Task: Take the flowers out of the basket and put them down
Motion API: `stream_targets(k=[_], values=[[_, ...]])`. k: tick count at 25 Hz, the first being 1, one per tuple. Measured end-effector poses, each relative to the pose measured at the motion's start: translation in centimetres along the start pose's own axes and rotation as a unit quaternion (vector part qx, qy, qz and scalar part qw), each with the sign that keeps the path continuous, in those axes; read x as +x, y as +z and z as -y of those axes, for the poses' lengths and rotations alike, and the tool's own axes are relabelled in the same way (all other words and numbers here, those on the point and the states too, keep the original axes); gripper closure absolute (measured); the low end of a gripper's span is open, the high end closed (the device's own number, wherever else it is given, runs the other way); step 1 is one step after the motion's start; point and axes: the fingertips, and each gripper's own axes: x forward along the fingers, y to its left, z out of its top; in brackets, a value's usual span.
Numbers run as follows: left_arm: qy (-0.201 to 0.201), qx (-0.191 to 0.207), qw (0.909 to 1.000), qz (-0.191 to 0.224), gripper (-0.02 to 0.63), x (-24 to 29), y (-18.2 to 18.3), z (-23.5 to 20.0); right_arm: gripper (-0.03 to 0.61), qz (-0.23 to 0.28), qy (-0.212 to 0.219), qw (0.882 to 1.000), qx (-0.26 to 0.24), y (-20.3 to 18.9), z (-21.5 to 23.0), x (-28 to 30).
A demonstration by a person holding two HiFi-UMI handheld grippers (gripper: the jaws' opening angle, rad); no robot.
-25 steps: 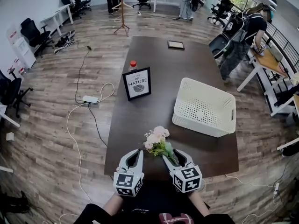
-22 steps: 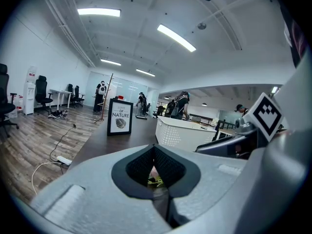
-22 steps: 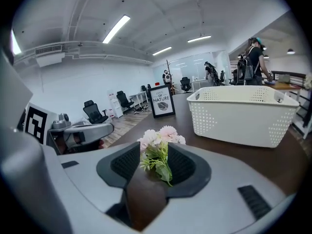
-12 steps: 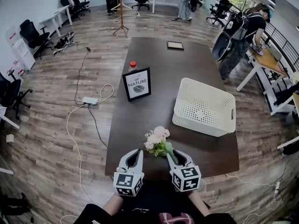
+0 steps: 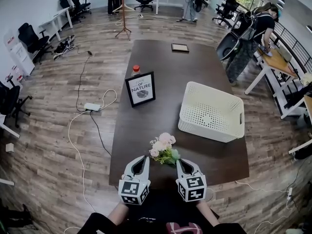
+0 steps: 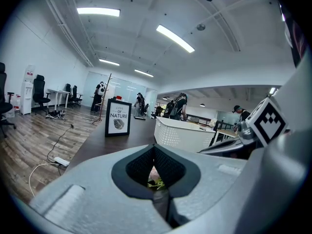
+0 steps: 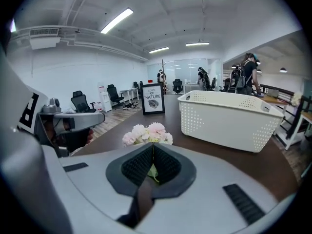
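Flowers (image 5: 163, 147) lie on table (image 5: 161, 67): blooms far-left, stems near-right.

I held two tongs: left tongs (image 5: 143, 158) and right tongs (image 5: 180, 162). The worktop (image 5: 165, 116) had one bunch of flowers (image 5: 162, 146), one white basket (image 5: 211, 112), one sign (image 5: 140, 88), one bottle (image 5: 136, 69) and one flat frame (image 5: 179, 47).

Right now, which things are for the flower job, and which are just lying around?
For the job: flowers; white basket; table the flowers lie on.
Just lying about: framed sign; red-capped bottle; dark frame at the far end; power strip beside the table.
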Motion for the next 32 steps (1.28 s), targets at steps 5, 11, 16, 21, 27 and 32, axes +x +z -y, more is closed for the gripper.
stream_targets(k=[5,11,16,21,27,32], values=[[-0.001,0.001,1.0000,0.001,0.604,0.15,0.15,0.06,0.570,0.004,-0.001,1.000,0.006,-0.02,0.14,-0.08],[0.002,0.000,1.0000,0.004,0.604,0.31,0.10,-0.24,0.571,0.014,-0.002,1.000,0.018,-0.03,0.45,0.03],[0.003,0.003,1.0000,0.005,0.604,0.39,0.35,-0.35,0.571,0.013,-0.005,1.000,0.027,-0.07,0.74,0.21],[0.006,0.003,1.0000,0.005,0.604,0.51,0.46,-0.55,0.572,0.014,-0.008,1.000,0.023,0.03,0.88,0.37],[0.007,0.003,1.0000,0.005,0.604,0.74,0.29,-0.50,0.572,0.016,0.001,1.000,0.019,-0.03,0.75,0.63],[0.008,0.003,1.0000,0.005,0.605,0.81,0.33,-0.66,0.572,0.015,0.003,1.000,0.017,0.07,0.71,0.82]])
